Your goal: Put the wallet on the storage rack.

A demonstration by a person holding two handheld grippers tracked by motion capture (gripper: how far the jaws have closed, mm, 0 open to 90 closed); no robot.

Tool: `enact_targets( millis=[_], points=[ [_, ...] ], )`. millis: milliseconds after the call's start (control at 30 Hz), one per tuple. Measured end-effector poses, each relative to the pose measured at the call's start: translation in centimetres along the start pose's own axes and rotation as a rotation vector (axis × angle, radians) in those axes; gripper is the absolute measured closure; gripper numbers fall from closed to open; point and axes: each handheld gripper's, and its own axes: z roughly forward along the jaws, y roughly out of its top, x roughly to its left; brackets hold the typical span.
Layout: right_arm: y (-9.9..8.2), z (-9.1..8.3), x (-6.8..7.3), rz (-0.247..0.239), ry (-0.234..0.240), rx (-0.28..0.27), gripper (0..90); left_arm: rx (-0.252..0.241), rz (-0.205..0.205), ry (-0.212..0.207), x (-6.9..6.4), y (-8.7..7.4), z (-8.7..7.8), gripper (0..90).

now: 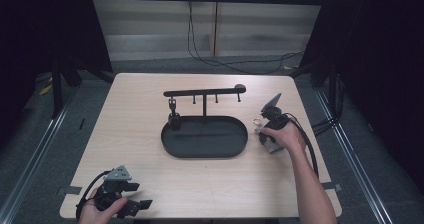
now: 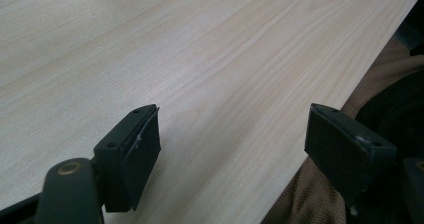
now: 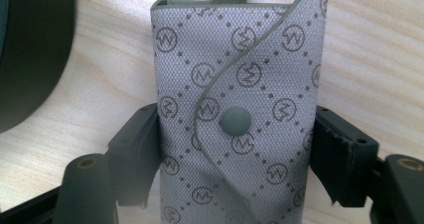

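Note:
A grey pouch (image 3: 240,74) with a monogram pattern and a round snap button lies flat on the wooden table (image 1: 140,134), right of a black oval tray (image 1: 205,151). My right gripper (image 3: 235,154) points down over it, and its two jaws press on the pouch's long sides. In the high view this gripper (image 1: 264,134) sits under a hand, with the pouch's (image 1: 270,146) near end and its metal ring (image 1: 257,121) showing. My left gripper (image 2: 232,144) rests at the table's near left corner (image 1: 131,200), jaws wide apart with nothing between them.
A black rack (image 1: 202,91) with several small hooks stands on the tray's far side. A small dark object (image 1: 173,119) hangs from its left hook. The tray's dark rim (image 3: 30,59) lies just left of the pouch. Brownish clothing (image 2: 370,94) lies past the table's near edge.

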Motion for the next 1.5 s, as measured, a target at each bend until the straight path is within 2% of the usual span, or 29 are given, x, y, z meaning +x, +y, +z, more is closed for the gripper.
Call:
enact_targets(
  millis=[267, 333, 700, 767, 933, 1100, 1500],
  points=[
    [-0.1, -0.4, -0.5, 0.041, 0.053, 0.006, 32.6, 0.000, -0.002, -0.008, 0.0, 0.0, 0.1, 22.0],
    [-0.1, -0.5, -0.5, 0.047, 0.039, 0.008, 32.9, 0.001, -0.002, -0.010, 0.0, 0.0, 0.1, 22.0],
    [-0.2, -1.4, -0.6, 0.065, 0.049, 0.000, 33.4, -0.011, -0.012, -0.020, 0.2, 0.1, 0.1, 21.8],
    [-0.2, -1.9, -0.5, 0.061, 0.033, 0.003, 33.4, -0.022, -0.022, -0.026, 0.3, 0.1, 0.0, 21.4],
    [0.1, -2.8, -0.1, 0.047, 0.028, -0.012, 33.4, -0.040, -0.037, -0.024, 0.8, 0.0, -0.1, 21.1],
    [0.0, -3.1, -0.1, 0.054, 0.032, -0.014, 33.5, -0.052, -0.055, -0.025, 1.1, -0.1, -0.2, 21.1],
    [-0.8, -4.3, -1.0, 0.085, 0.037, -0.039, 33.6, -0.036, -0.050, -0.026, 0.9, -0.1, 0.0, 21.1]
  ],
)
